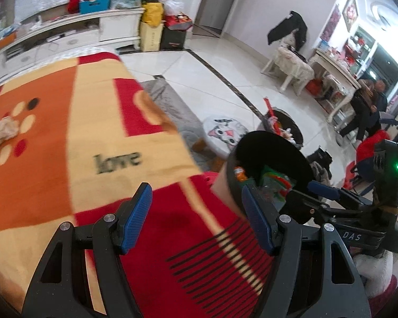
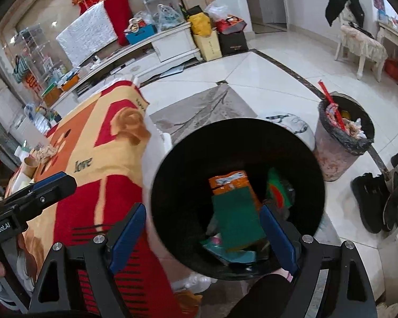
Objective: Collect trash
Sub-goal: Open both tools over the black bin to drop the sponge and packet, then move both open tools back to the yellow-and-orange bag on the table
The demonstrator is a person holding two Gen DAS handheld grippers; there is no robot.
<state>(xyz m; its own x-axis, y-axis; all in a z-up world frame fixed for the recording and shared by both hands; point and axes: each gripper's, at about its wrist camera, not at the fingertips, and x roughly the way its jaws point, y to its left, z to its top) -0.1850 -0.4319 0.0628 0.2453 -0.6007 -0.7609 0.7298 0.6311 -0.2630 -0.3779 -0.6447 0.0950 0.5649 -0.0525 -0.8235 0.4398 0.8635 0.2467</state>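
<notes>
A small black-lined bin (image 2: 172,185) hangs past the edge of the blanket-covered table (image 2: 114,159) and holds several wrappers, among them a green and orange packet (image 2: 236,212). My right gripper (image 2: 203,234) is wide open, its fingers straddling the bin's near rim, gripping nothing that I can see. In the left wrist view the same bin (image 1: 268,156) is at the right, with the right gripper (image 1: 358,212) beside it. My left gripper (image 1: 196,217) is open and empty over the red part of the blanket (image 1: 92,122). A crumpled tissue (image 1: 0,132) lies at the far left.
A larger floor bin (image 2: 342,143) with a black liner, full of trash, stands at the right, next to a cat-print stool (image 1: 225,132). Dark shoes (image 2: 379,201) line the right wall. Paper cups and tissue (image 2: 37,156) sit at the table's far left. A TV cabinet (image 2: 156,47) stands behind.
</notes>
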